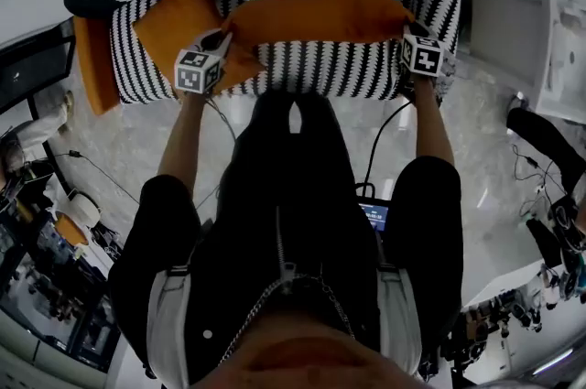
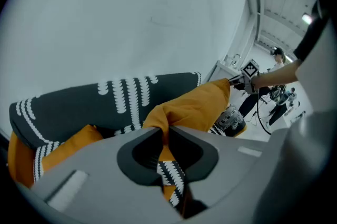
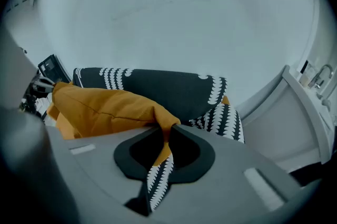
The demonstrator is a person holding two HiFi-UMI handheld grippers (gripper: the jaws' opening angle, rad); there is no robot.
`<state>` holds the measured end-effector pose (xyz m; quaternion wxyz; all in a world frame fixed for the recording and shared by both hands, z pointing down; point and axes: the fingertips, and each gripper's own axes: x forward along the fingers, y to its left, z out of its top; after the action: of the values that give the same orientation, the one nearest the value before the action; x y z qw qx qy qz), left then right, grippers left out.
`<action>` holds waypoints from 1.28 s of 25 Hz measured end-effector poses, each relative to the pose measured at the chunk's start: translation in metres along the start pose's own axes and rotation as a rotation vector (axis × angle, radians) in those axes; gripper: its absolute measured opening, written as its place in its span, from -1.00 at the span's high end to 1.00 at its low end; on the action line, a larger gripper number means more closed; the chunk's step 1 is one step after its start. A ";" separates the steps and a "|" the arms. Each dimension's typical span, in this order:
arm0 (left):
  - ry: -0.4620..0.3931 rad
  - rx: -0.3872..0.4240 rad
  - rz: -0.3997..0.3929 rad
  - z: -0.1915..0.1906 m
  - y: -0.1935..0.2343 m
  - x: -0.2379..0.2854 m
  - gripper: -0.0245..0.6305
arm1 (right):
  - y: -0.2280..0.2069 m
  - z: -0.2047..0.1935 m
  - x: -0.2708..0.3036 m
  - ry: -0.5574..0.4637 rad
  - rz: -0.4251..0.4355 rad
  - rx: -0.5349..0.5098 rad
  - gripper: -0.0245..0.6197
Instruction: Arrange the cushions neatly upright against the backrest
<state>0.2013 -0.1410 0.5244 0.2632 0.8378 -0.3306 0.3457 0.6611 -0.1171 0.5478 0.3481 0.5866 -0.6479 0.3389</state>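
We have left claw (image 2: 163, 132) and right claw (image 3: 164, 134) each clamped on a corner of the long orange cushion (image 1: 316, 15); striped sofa (image 1: 339, 71), marble floor (image 1: 485, 195), white wall (image 2: 131, 17).

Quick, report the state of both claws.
Left claw: closed on one corner of the long orange cushion.
Right claw: closed on the same cushion's other corner.

1. Head view: above the person (image 1: 293, 195), facing steeply down onto the sofa (image 1: 320, 71)
2. Left gripper view: close, low, facing rightward along the orange cushion (image 2: 197, 104)
3. Right gripper view: close, facing leftward; shares that cushion
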 end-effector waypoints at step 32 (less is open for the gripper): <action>-0.160 -0.178 0.158 0.069 0.128 0.044 0.58 | 0.032 0.083 0.084 -0.110 -0.056 0.134 0.69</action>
<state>0.1590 -0.2853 0.5421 0.2811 0.8074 -0.4448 0.2669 0.6191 -0.2292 0.5742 0.2814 0.6441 -0.6255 0.3388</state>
